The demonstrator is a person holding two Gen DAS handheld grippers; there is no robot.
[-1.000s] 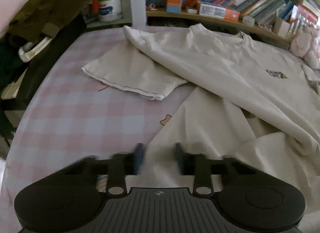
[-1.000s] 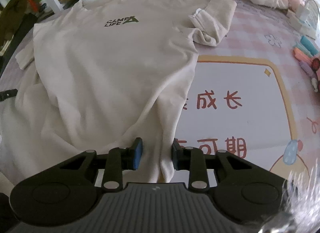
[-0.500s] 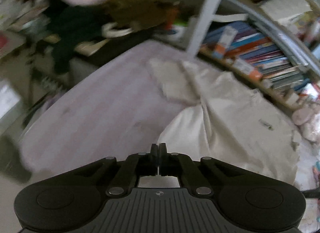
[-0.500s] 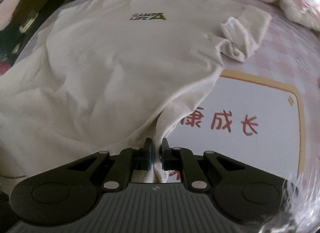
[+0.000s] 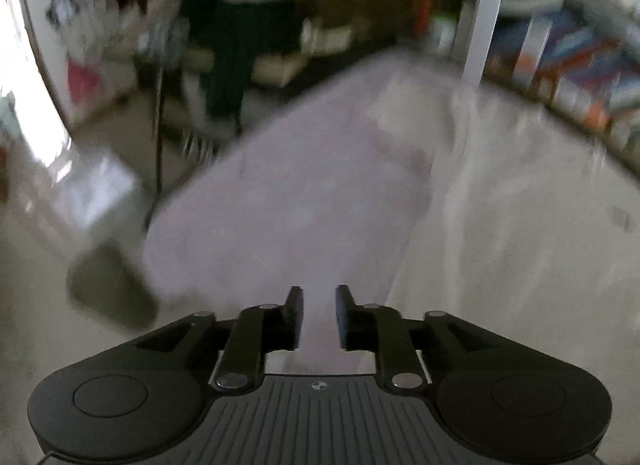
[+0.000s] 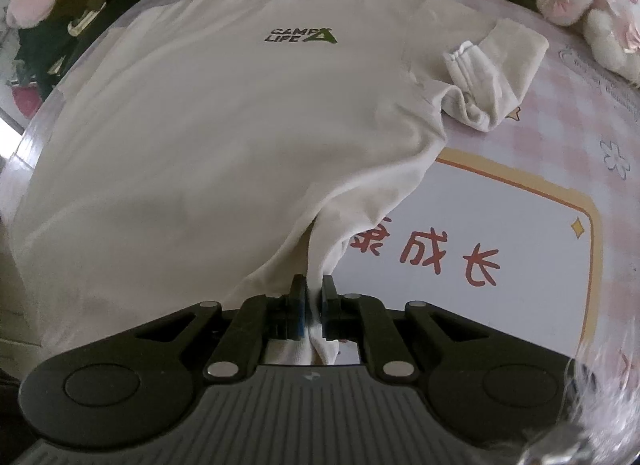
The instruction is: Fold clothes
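While spread chest-up across the pink checked table cover (image 6: 592, 113), lies with collar at the far edge and hem toward the near side: cream T-shirt (image 6: 224, 125), long axis running straight away from the tongs. Pinches the hem's near corner, pressed together on the fabric: right gripper (image 6: 311, 297). Hangs beyond the shirt's left edge, jaws opening, seemingly empty through heavy blur: left gripper (image 5: 319, 307).

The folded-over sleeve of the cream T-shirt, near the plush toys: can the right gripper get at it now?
Probably not yet. The right gripper is shut on the hem of the cream T-shirt. Nothing lies across the sleeve, so it must release first.
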